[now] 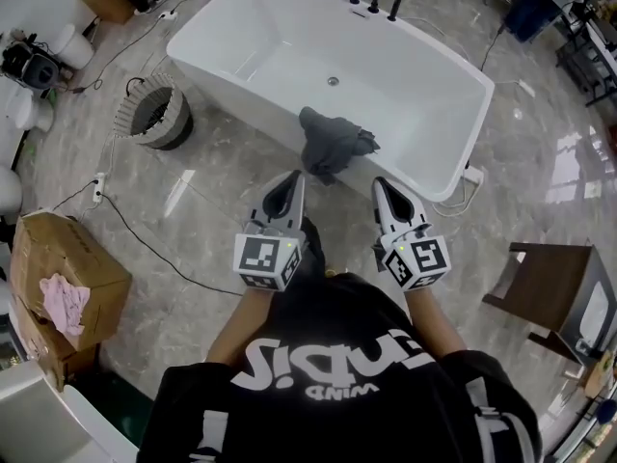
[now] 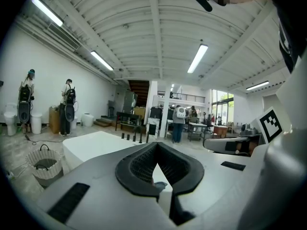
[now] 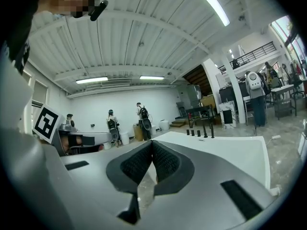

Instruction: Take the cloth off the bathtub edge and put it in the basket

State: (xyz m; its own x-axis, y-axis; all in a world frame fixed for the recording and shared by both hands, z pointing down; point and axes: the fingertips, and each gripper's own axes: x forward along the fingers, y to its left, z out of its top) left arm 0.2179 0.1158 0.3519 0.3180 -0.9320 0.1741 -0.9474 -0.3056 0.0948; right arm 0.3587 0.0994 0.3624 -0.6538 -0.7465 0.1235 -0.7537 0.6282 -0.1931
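A dark grey cloth (image 1: 333,141) hangs crumpled over the near rim of the white bathtub (image 1: 289,46), at the centre of the head view, part spilling down the outer wall. The round, pale, ribbed basket (image 1: 154,116) stands upright on the floor at upper left, just beside the tub's left end.

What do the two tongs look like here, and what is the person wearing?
The left tongs and right tongs match: pale grey tapered shells, black ribbed pads inside, and a white cube with black square markers at each rear. No cables show. The person wears a black top with white lettering.
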